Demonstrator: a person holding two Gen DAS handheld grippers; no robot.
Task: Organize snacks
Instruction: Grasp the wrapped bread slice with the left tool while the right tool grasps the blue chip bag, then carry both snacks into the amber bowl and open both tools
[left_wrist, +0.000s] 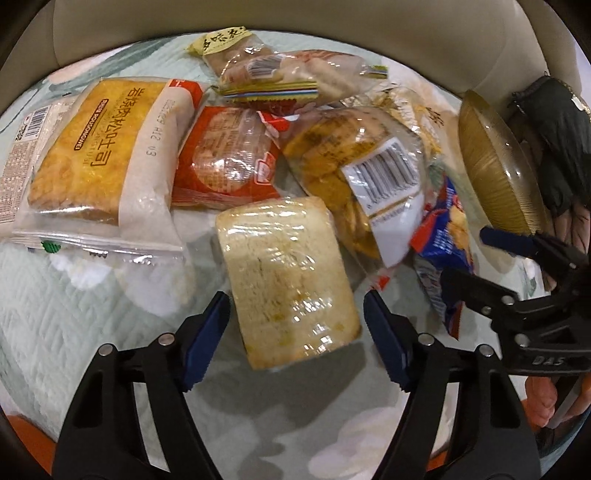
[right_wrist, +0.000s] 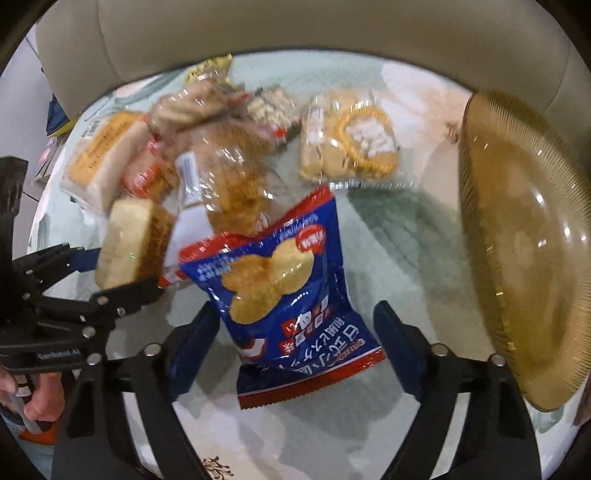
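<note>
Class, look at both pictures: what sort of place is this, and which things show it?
Probably a home living or dining area: a glass-topped table over a patterned cloth, a beige cushioned seat behind it, and an amber glass plate beside packaged snacks.

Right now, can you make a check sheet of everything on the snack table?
Surface: pale green patterned tablecloth under a clear top.
Job's things: wrapped bread slice; blue chip bag; toast pack; red cake pack; barcode cookie bag; round pastry pack; amber glass plate, with no snacks on it.
Clutter: snacks heaped and overlapping; a black glove behind the plate.
Grippers: left tongs open around the bread slice; right tongs open around the chip bag.
Cables: nothing seen.
Surroundings: beige cushioned seat back.
</note>
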